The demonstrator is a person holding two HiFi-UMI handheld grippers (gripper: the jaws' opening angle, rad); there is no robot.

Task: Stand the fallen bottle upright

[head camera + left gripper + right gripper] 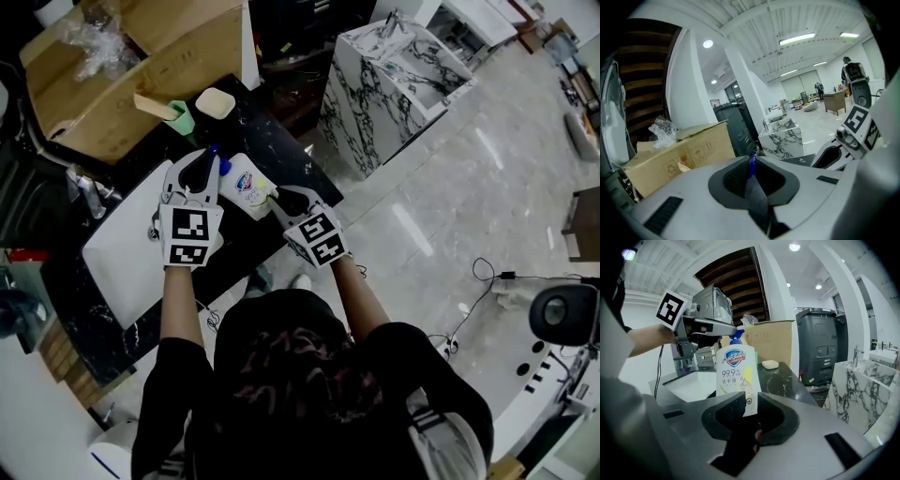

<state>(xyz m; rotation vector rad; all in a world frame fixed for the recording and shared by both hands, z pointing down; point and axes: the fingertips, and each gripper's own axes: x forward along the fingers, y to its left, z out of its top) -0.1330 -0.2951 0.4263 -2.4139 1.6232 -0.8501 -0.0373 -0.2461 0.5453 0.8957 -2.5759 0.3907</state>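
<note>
Two hand-held grippers steady a white Safeguard hand-wash bottle over a black marble bench, with the righting step seemingly near its end. The bottle sits almost vertical with a slight lean, label the right way up, between the two tools and just beside a white sink.

The right gripper is closed on the bottle's lower edge, its dark pads pressing the plastic from both sides. The left gripper is drawn almost fully together, pinching the thin blue pump at the bottle's top.

The bottle is flat-sided and tapers towards its blue pump head. It carries a blue logo, the figure 99.9% and a yellow-green graphic. Its narrow base looks easy to tip.

Whether the base already rests on the bench cannot be told, since the right gripper's jaws hide it.

The next move probably calls for settling the base flat on the stone, correcting the lean, then opening both grippers gently so nothing nudges it over.
</note>
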